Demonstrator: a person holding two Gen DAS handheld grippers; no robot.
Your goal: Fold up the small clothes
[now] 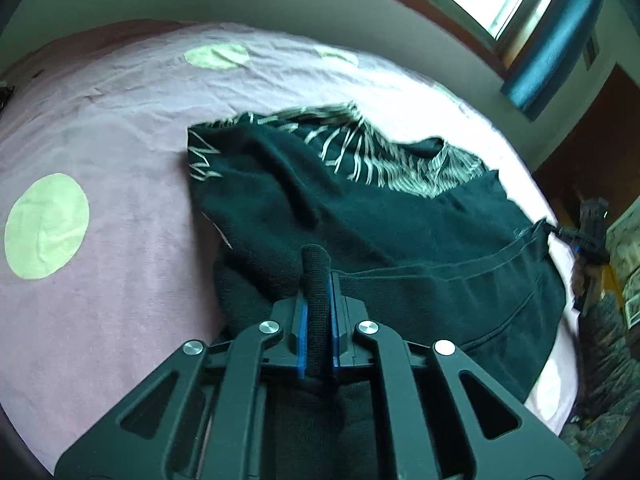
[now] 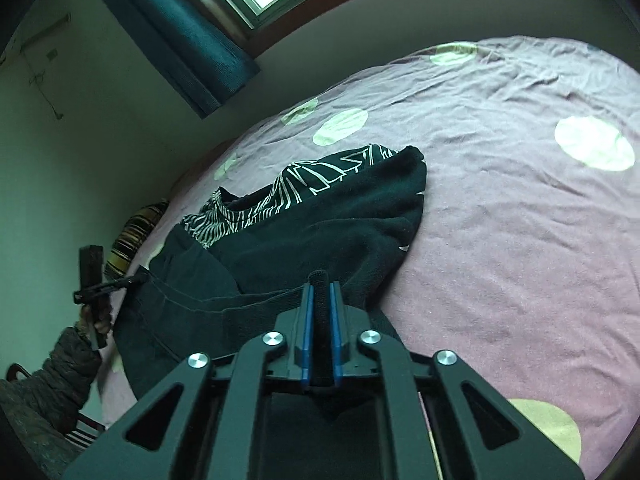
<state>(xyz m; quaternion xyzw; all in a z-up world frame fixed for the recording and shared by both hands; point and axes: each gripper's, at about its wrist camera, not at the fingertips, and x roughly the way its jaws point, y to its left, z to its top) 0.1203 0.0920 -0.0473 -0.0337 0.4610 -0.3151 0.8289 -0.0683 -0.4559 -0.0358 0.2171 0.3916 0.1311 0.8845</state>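
A black garment with a white line pattern (image 1: 360,200) lies on the pink bed sheet (image 1: 120,140). My left gripper (image 1: 318,280) is shut on a fold of its black hem edge. The other gripper (image 1: 576,236) shows at the far right, clamped on the opposite corner of the hem. In the right wrist view the same garment (image 2: 320,220) spreads ahead, and my right gripper (image 2: 320,292) is shut on its hem edge. The left gripper (image 2: 108,288) shows there at the left, holding the other corner. The hem is stretched between both grippers.
The pink sheet has pale green dots (image 2: 592,142). A wall, a window and a blue curtain (image 2: 180,32) stand behind the bed. A striped cushion (image 2: 132,236) lies at the bed's far edge. The person's sleeve (image 2: 52,380) is at lower left.
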